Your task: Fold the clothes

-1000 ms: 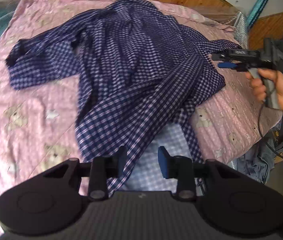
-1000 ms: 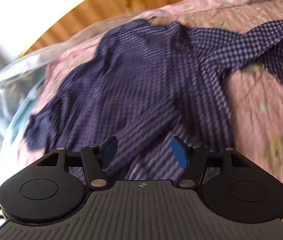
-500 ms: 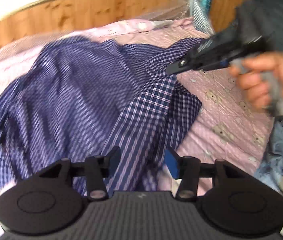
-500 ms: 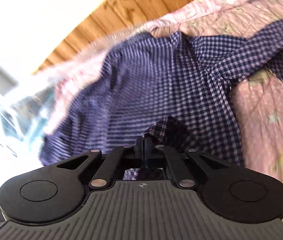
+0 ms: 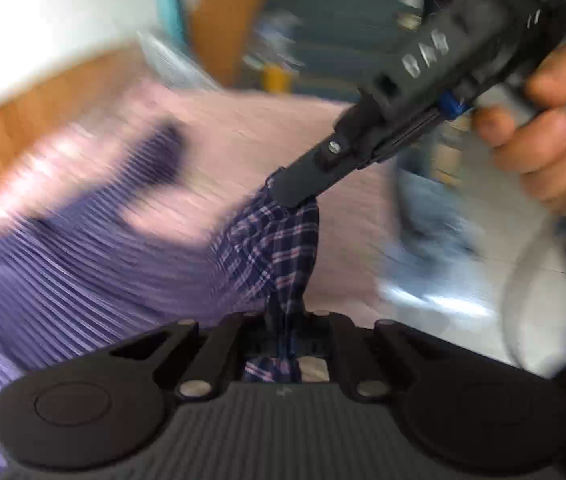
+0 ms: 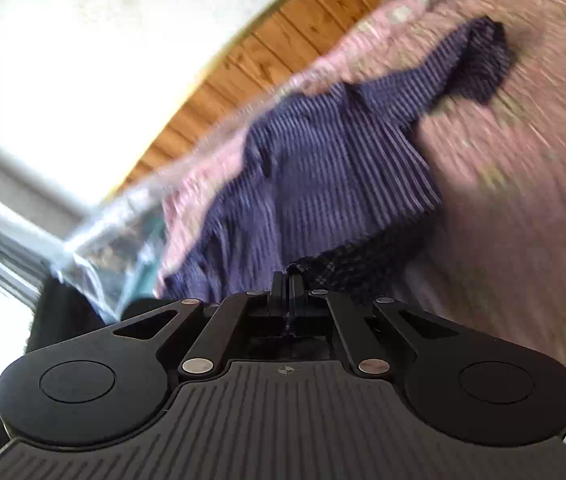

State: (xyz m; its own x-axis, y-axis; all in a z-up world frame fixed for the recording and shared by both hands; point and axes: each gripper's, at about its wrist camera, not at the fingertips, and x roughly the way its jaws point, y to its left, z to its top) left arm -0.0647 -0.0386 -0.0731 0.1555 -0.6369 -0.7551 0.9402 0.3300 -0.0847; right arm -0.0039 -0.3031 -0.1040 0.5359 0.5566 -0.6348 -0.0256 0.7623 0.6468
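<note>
A dark blue checked shirt (image 5: 275,240) lies spread on the pink bed cover (image 5: 263,128). My left gripper (image 5: 285,328) has its jaws closing on a strip of the shirt's edge, with the fabric pinched between them. The right gripper (image 5: 291,196), held by a hand (image 5: 543,140), is shut on the same edge a little further along, and the cloth hangs taut between the two. In the right wrist view the right gripper (image 6: 288,280) is shut with dark fabric at its tips. The rest of the shirt (image 6: 323,168) trails back over the pink cover (image 6: 523,160), one sleeve stretched far out.
A wooden headboard (image 6: 283,48) runs along the far side of the bed under a white wall. Clear plastic sheeting (image 6: 115,220) hangs at the bed's left end. Beyond the bed's edge are blurred floor and blue clutter (image 5: 423,240).
Both grippers went from open to shut on the shirt's edge, the right one first. They have swung and lifted the edge, and the shirt is dragged across the cover.
</note>
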